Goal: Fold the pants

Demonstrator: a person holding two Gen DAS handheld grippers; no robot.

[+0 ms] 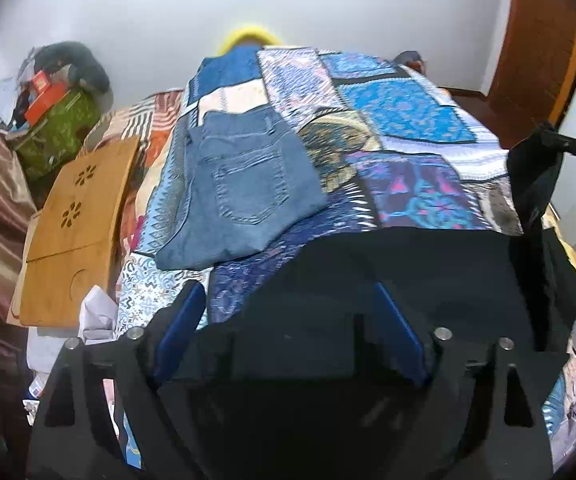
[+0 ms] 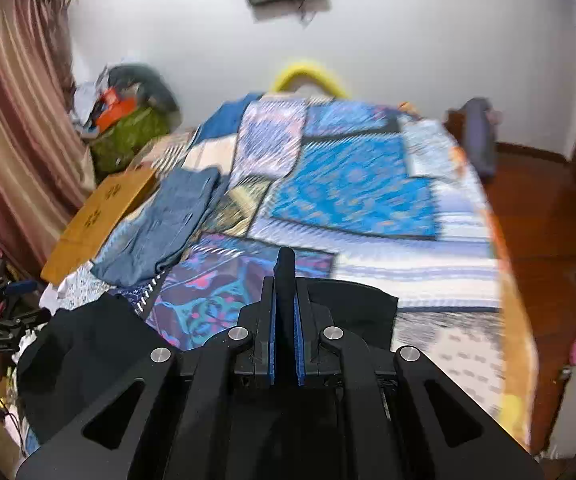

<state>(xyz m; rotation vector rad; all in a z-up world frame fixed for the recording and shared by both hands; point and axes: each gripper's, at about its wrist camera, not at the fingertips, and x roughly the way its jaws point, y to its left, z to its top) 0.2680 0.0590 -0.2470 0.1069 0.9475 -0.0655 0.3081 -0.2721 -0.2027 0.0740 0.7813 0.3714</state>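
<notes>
Left gripper (image 1: 288, 344) fills the bottom of the left wrist frame, blue pads spread wide, nothing pinched; black pants (image 1: 428, 280) lie under and ahead of it across the lower centre, on the patchwork bedspread (image 1: 404, 120). Right gripper (image 2: 286, 320), bottom centre of the right wrist frame, is pressed together on a fold of the black pants (image 2: 79, 344), fabric sticking up between the pads. The right view is blurred. Folded blue jeans (image 1: 235, 184) sit on the bedspread, centre left. Wooden lap tray (image 1: 71, 224) at left, beside the bed edge.
</notes>
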